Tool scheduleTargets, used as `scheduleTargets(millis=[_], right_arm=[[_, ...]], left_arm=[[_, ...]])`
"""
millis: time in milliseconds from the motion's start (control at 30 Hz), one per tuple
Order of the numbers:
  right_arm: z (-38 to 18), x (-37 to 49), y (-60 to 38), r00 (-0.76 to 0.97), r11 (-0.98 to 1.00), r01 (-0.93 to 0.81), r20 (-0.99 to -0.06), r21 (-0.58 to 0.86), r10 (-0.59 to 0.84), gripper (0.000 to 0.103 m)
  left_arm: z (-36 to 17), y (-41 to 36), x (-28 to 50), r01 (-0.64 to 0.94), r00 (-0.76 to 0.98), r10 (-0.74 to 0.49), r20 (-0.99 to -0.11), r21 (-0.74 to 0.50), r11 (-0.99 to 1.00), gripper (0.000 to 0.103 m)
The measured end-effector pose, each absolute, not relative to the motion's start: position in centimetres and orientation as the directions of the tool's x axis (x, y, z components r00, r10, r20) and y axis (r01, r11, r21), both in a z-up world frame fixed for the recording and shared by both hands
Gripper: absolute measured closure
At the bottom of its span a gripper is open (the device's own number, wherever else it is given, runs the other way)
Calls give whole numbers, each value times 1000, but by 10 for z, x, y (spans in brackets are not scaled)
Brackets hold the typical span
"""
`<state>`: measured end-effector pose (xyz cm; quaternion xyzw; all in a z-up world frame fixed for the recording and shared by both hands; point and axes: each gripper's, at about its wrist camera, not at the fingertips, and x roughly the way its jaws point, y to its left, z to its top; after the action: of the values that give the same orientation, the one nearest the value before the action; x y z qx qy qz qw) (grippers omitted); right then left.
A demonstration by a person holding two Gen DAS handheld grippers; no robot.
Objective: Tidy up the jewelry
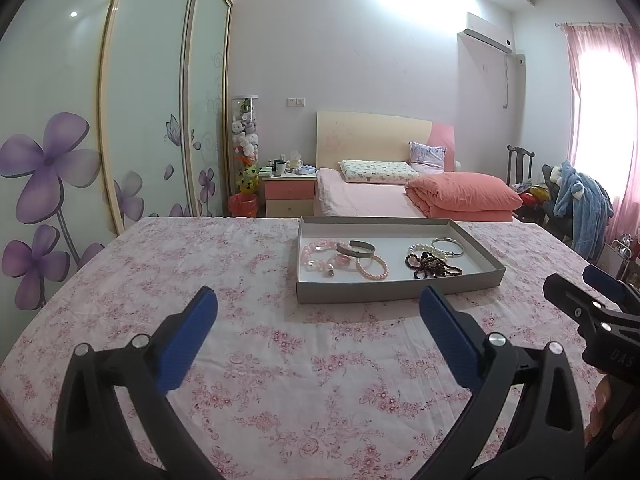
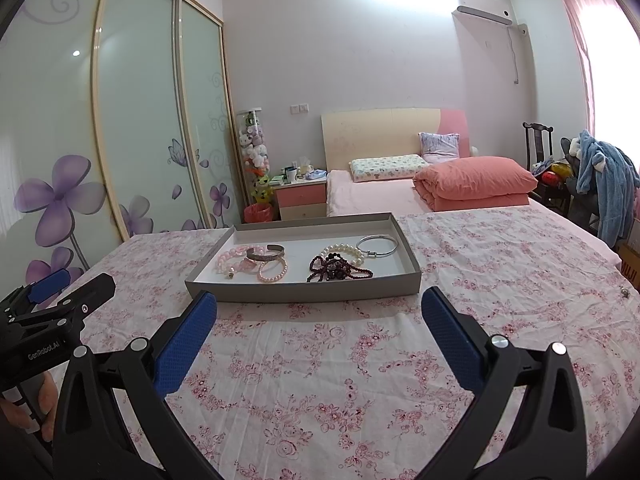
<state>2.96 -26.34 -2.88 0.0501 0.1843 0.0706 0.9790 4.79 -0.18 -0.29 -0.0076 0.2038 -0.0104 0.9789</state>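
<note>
A grey shallow tray [image 1: 392, 290] [image 2: 304, 292] sits on the floral tablecloth. It holds pink bead bracelets [image 1: 320, 254] [image 2: 230, 258], a silver cuff [image 1: 356, 249] [image 2: 266, 253], a pink pearl bracelet [image 1: 372, 268] [image 2: 273, 270], a dark bead strand [image 1: 432, 266] [image 2: 338, 269], a white pearl bracelet [image 1: 426, 249] [image 2: 344, 250] and a silver bangle [image 1: 448, 247] [image 2: 377, 246]. My left gripper [image 1: 318, 308] is open and empty, short of the tray's near left corner. My right gripper [image 2: 319, 308] is open and empty, just before the tray's near wall.
The table's floral cloth [image 1: 260, 360] spreads around the tray. A small metal piece [image 2: 625, 291] lies on the cloth far right. Beyond the table are a pink bed [image 1: 372, 196], a nightstand [image 1: 289, 194], a sliding wardrobe [image 1: 120, 120] and a chair with clothes [image 1: 580, 200].
</note>
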Motion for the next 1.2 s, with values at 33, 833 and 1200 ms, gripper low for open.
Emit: scheduleTargets(millis=[33,833,1200], right_arm=[[-29,29,-263,922,985,-120,-354,124,157,2],[-30,30,-261,920,985,-122,-358,125,159,2],[-29,30,-261,919,984,-122,-359,126,160,2]], left_arm=[[-3,-2,48,18,917,-24,-399,-19,1000,4],[-6,-1,49,15,913,-21,-407,-19,1000,4],[-5,-1,49,15,913,-22,-407,-19,1000,4]])
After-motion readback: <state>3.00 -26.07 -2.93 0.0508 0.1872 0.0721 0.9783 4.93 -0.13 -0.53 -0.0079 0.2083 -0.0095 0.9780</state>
